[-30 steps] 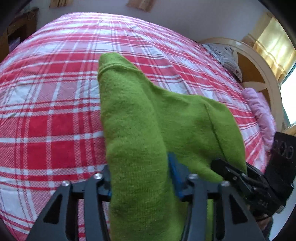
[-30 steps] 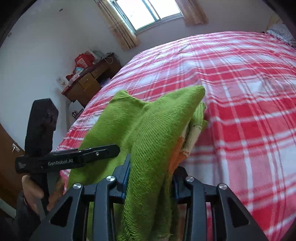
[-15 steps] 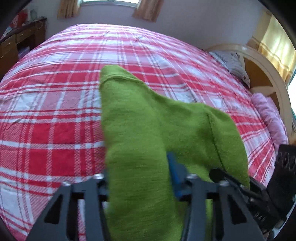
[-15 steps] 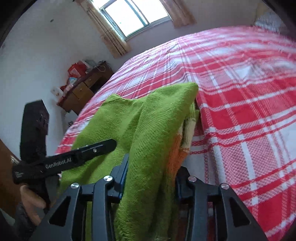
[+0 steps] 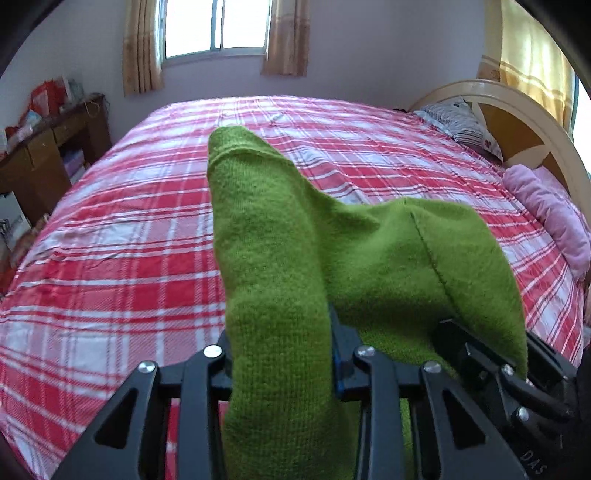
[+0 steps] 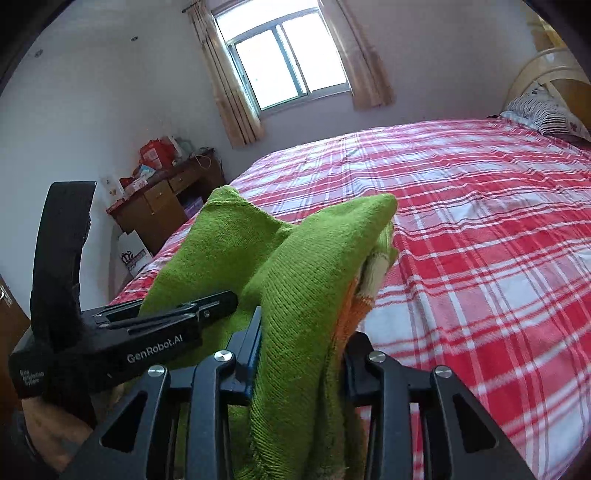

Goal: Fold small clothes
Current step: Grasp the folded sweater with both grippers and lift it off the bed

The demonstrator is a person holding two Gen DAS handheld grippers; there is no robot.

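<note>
A small green knit garment (image 5: pixel 332 266) hangs between my two grippers, held up above the red plaid bed (image 5: pixel 129 229). My left gripper (image 5: pixel 284 362) is shut on one edge of it, and the cloth drapes over the fingers. My right gripper (image 6: pixel 299 350) is shut on the other edge (image 6: pixel 303 295), where an orange and cream patch (image 6: pixel 369 284) shows. The right gripper appears at the lower right of the left wrist view (image 5: pixel 495 365). The left gripper appears at the left of the right wrist view (image 6: pixel 177 317).
The red plaid bedspread (image 6: pixel 480 240) spreads out ahead. A striped pillow (image 5: pixel 461 123) and a pink blanket (image 5: pixel 550 210) lie by the wooden headboard (image 5: pixel 524 125) on the right. A cluttered wooden desk (image 6: pixel 162 199) stands on the left under a window (image 5: pixel 218 26).
Both grippers have lifted and tilted up with the garment, so the window, walls and desk have come into view. Both grips are unchanged.
</note>
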